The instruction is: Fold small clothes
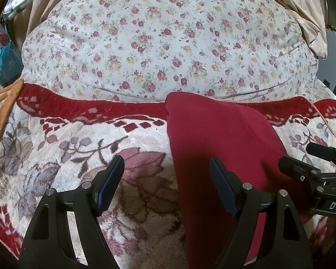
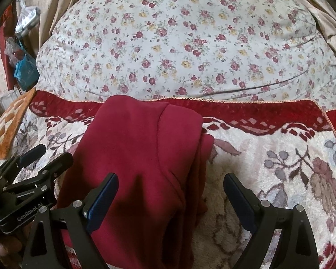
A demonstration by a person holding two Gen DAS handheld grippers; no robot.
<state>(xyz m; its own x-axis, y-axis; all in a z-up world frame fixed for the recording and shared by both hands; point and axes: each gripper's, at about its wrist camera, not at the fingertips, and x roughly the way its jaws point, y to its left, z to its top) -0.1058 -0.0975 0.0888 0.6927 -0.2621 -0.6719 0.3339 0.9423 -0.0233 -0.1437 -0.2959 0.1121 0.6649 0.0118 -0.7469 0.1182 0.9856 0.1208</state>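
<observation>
step: we judge we are between folds; the red garment [image 2: 143, 157] already lies doubled into a long strip, a folded flap showing along its right side in the right wrist view, and neither claw grips it.
left claw: the left gripper [image 1: 166, 179] hovers with jaws spread, empty; the garment's left edge runs between its fingers in the lower middle of the left wrist view.
right claw: the right gripper [image 2: 170, 196] also stands spread and empty, straddling the garment's right edge in the lower middle of its frame.
garment place: it rests on the plush blanket [image 2: 280, 157], centre to lower centre of both views, its far end touching the blanket's red border, just short of the flowered quilt [image 2: 179, 44].
direction: its long axis runs from the bottom of the frame up toward the quilt; the far end is rounded and the strip leans slightly left toward the top in the left wrist view.
next move: we think we need to pinch the near end with both claws and carry it over toward the far end, halving the length; the thick layers may slip apart.
</observation>
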